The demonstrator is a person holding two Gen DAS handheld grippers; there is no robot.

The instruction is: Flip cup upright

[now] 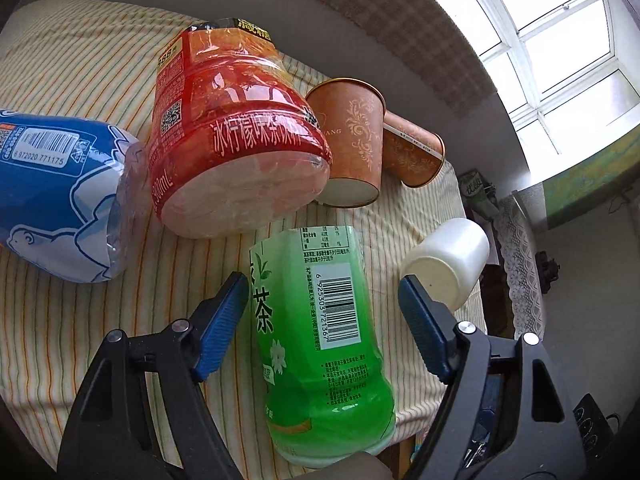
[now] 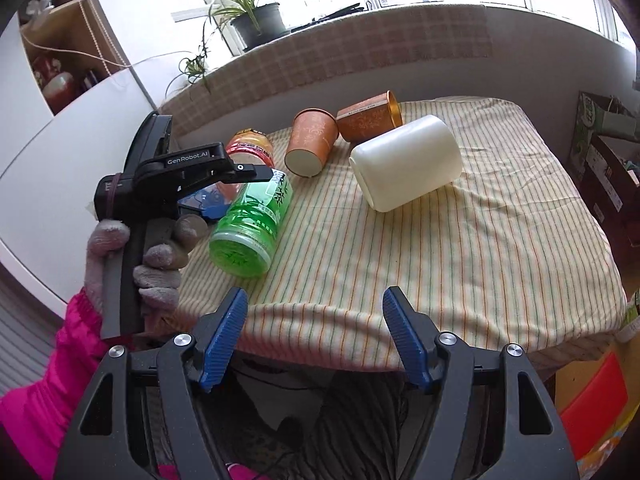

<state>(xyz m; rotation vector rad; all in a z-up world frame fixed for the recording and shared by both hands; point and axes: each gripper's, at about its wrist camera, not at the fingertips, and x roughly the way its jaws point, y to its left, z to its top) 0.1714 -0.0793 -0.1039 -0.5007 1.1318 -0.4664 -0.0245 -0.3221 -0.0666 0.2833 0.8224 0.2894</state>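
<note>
The white cup (image 2: 406,162) lies on its side on the striped cloth (image 2: 480,264), smooth, opaque and plain, just right of the green bottle (image 2: 250,228). My left gripper (image 1: 322,300) straddles that bottle, spread wide; my right gripper (image 2: 314,320) gapes empty.

Both jaws gape: left hand-held gripper (image 1: 322,300) in a gloved hand (image 2: 152,256), right hand-held gripper (image 2: 314,320) level.

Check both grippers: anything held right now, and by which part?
Nothing is held. The left gripper is open, its fingers straddling the lying green bottle without closing on it. The right gripper is open at the table's near edge, nothing between its fingers.
</note>
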